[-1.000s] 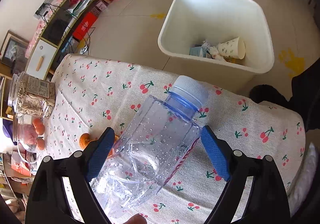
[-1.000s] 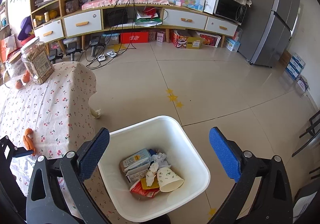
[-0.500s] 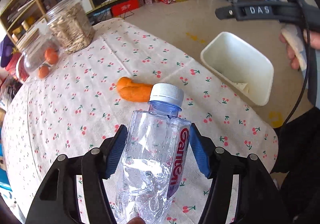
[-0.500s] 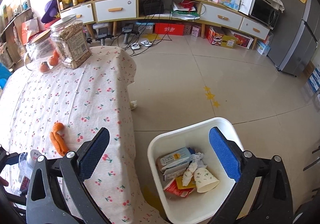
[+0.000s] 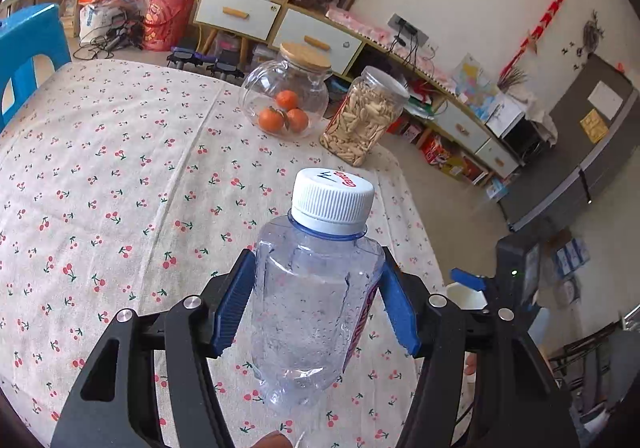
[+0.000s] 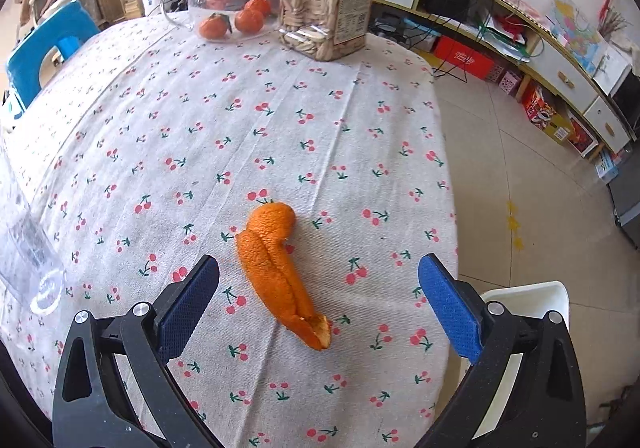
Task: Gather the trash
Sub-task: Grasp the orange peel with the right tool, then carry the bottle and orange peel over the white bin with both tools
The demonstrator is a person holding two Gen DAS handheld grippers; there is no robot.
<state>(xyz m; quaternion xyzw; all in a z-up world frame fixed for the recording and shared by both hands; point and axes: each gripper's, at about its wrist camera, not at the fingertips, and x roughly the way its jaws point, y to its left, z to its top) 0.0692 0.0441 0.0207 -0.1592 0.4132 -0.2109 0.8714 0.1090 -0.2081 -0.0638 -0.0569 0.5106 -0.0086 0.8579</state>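
Observation:
A clear, empty plastic bottle (image 5: 312, 328) with a white cap stands upright between the blue pads of my left gripper (image 5: 316, 288), which is shut on it above the cherry-print tablecloth (image 5: 120, 168). The bottle's base also shows at the left edge of the right wrist view (image 6: 24, 248). An orange peel (image 6: 272, 260) lies on the cloth near the table's right edge. My right gripper (image 6: 319, 268) hangs open over the peel, with its pads on either side and apart from it. The white trash bin (image 6: 532, 296) stands on the floor beside the table, mostly hidden behind the right finger.
A round glass jar of tangerines (image 5: 288, 104) and a plastic jar of seeds (image 5: 362, 116) stand at the table's far edge. A blue stool (image 5: 28, 44) is at the far left. Low cabinets (image 6: 560, 76) line the wall beyond the tiled floor.
The left jaws went from wide apart around the bottle to pressing on it, and the gripper rolled, bringing the bottle upright. My right gripper swung from above the bin to over the peel.

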